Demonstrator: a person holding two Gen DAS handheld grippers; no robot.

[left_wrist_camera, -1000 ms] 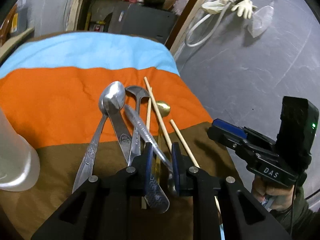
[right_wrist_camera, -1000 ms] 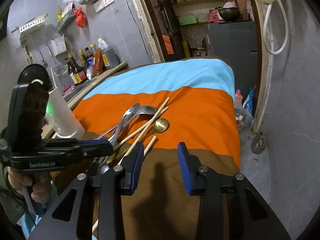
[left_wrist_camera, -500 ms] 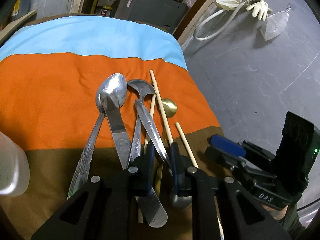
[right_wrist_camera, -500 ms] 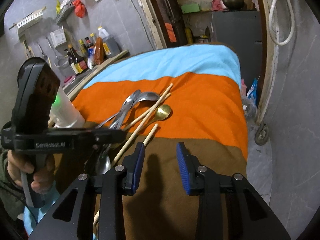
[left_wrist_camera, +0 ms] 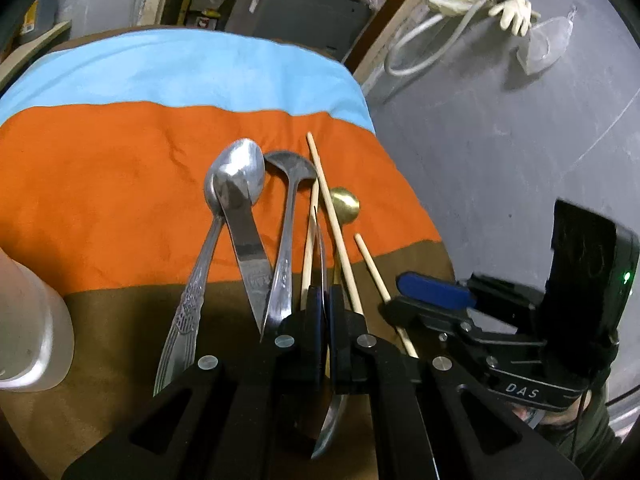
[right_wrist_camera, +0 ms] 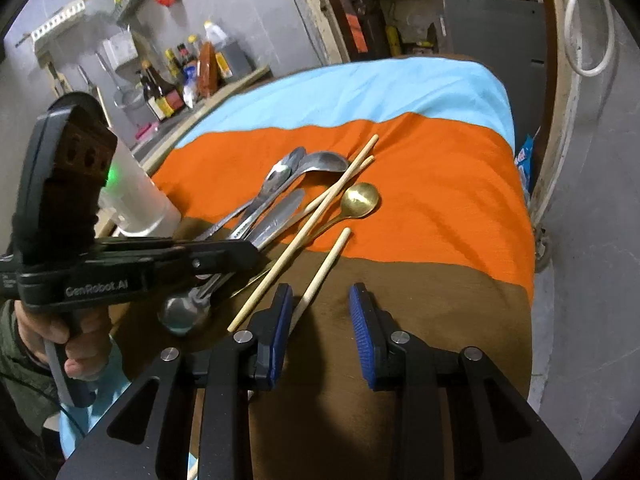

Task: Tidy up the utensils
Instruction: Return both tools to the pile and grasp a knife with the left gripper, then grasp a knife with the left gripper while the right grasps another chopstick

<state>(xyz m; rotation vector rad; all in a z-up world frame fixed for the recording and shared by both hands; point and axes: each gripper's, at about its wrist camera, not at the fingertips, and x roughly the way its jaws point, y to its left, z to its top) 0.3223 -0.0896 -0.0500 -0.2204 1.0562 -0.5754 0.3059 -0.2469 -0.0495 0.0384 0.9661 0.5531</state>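
Since a second ago the left gripper point(left_wrist_camera: 325, 300) has been closing, now pinching a steel spoon point(right_wrist_camera: 276, 218) edge-on above the table's utensil pile; the right gripper point(right_wrist_camera: 318, 312) is hanging wide nearby; a thin grip is risking the spoon twisting free.

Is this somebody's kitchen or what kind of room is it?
Probably a plain home kitchen or utility room. Sauce bottles stand on a counter along the wall, a ladle hangs beside them, and rubber gloves hang on the grey wall. Spoons and chopsticks lie on a striped cloth.
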